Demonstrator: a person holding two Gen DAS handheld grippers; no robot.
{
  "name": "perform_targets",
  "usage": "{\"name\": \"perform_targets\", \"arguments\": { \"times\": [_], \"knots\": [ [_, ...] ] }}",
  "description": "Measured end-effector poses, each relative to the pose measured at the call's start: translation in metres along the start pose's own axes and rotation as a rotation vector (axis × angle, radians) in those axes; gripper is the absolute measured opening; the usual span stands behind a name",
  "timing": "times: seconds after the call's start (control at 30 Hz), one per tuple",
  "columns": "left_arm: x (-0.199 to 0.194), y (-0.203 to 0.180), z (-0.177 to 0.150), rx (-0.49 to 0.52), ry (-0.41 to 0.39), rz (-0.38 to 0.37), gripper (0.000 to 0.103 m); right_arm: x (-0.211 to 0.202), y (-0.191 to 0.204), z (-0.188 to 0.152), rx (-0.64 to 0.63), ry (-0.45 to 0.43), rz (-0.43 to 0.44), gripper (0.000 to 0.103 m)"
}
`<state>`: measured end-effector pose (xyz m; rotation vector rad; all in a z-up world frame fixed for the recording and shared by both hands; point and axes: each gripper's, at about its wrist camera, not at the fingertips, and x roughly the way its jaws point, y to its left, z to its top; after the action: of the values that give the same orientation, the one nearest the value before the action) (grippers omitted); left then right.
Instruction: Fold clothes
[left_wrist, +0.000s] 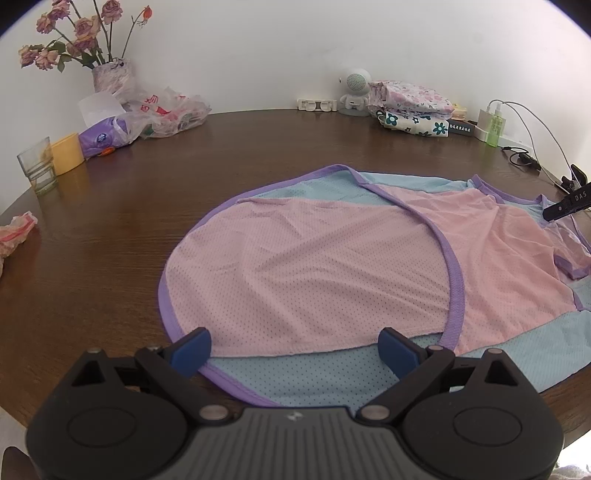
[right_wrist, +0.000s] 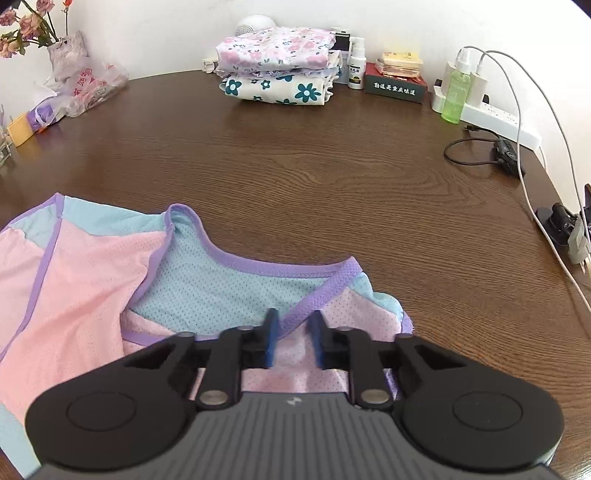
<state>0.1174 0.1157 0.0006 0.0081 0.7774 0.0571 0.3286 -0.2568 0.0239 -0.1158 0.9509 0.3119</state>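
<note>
A pink, light-blue and purple-trimmed mesh garment (left_wrist: 314, 266) lies spread on the brown wooden table (left_wrist: 110, 258). My left gripper (left_wrist: 295, 350) hovers over the garment's near hem, open, with nothing gripped between its blue pads (left_wrist: 192, 347). In the right wrist view the garment's neck end (right_wrist: 221, 284) lies just ahead. My right gripper (right_wrist: 293, 343) is shut on the garment: a bunch of pink cloth and the purple trim (right_wrist: 314, 299) sits between its blue pads. A black part of that tool (left_wrist: 565, 208) shows at the right edge of the left wrist view.
A stack of folded floral clothes (right_wrist: 277, 70) sits at the back by the wall. A vase of dried roses (left_wrist: 110, 75), plastic bags (left_wrist: 166, 114), a yellow cup (left_wrist: 68, 153) and a glass (left_wrist: 37, 170) stand at the left. At the right are a power strip (right_wrist: 495, 114), a green bottle (right_wrist: 456, 92) and cables (right_wrist: 469, 147).
</note>
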Motion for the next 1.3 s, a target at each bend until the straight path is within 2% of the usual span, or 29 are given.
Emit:
{"name": "perform_targets", "arguments": {
  "times": [0.23, 0.4, 0.47, 0.5, 0.57, 0.8, 0.9, 1.0, 1.1, 1.13, 1.17, 1.2, 1.3],
  "knots": [
    [0.000, 0.000, -0.001, -0.001, -0.002, 0.002, 0.097, -0.004, -0.026, 0.004, 0.112, -0.028, -0.012, 0.002],
    [-0.001, -0.001, -0.001, -0.002, -0.003, 0.003, 0.097, -0.002, -0.037, 0.002, 0.127, -0.018, -0.051, 0.005],
    [-0.001, -0.001, -0.001, -0.002, -0.003, 0.003, 0.097, -0.008, -0.037, 0.000, 0.143, -0.037, -0.027, 0.013],
    [-0.001, 0.000, -0.001, -0.002, -0.003, 0.003, 0.098, -0.014, -0.036, -0.001, 0.149, -0.051, -0.010, 0.024],
    [0.000, -0.001, -0.001, -0.001, -0.001, 0.003, 0.098, -0.022, -0.030, -0.003, 0.133, -0.070, 0.032, 0.035],
    [-0.002, -0.001, -0.003, 0.003, -0.001, -0.002, 0.098, -0.015, 0.031, 0.000, -0.036, -0.019, 0.192, 0.034],
    [-0.002, -0.001, -0.003, 0.005, -0.002, -0.004, 0.099, -0.011, 0.050, 0.002, -0.093, -0.009, 0.228, 0.034],
    [-0.003, -0.002, -0.003, 0.007, -0.004, -0.007, 0.099, -0.003, 0.062, -0.003, -0.176, 0.035, 0.178, 0.033],
    [-0.002, -0.002, -0.004, 0.007, -0.005, -0.008, 0.100, -0.003, 0.067, -0.007, -0.231, 0.029, 0.134, 0.032],
    [-0.002, -0.002, -0.004, 0.008, -0.006, -0.009, 0.100, -0.004, 0.066, -0.007, -0.221, 0.028, 0.124, 0.027],
    [-0.002, -0.002, -0.004, 0.008, -0.006, -0.009, 0.100, -0.004, 0.065, -0.006, -0.213, 0.027, 0.114, 0.013],
    [-0.002, -0.002, -0.004, 0.008, -0.007, -0.009, 0.101, -0.005, 0.064, -0.006, -0.216, 0.022, 0.101, 0.005],
    [-0.002, -0.002, -0.004, 0.008, -0.007, -0.009, 0.101, -0.007, 0.062, -0.006, -0.232, 0.008, 0.073, 0.005]
  ]
}}
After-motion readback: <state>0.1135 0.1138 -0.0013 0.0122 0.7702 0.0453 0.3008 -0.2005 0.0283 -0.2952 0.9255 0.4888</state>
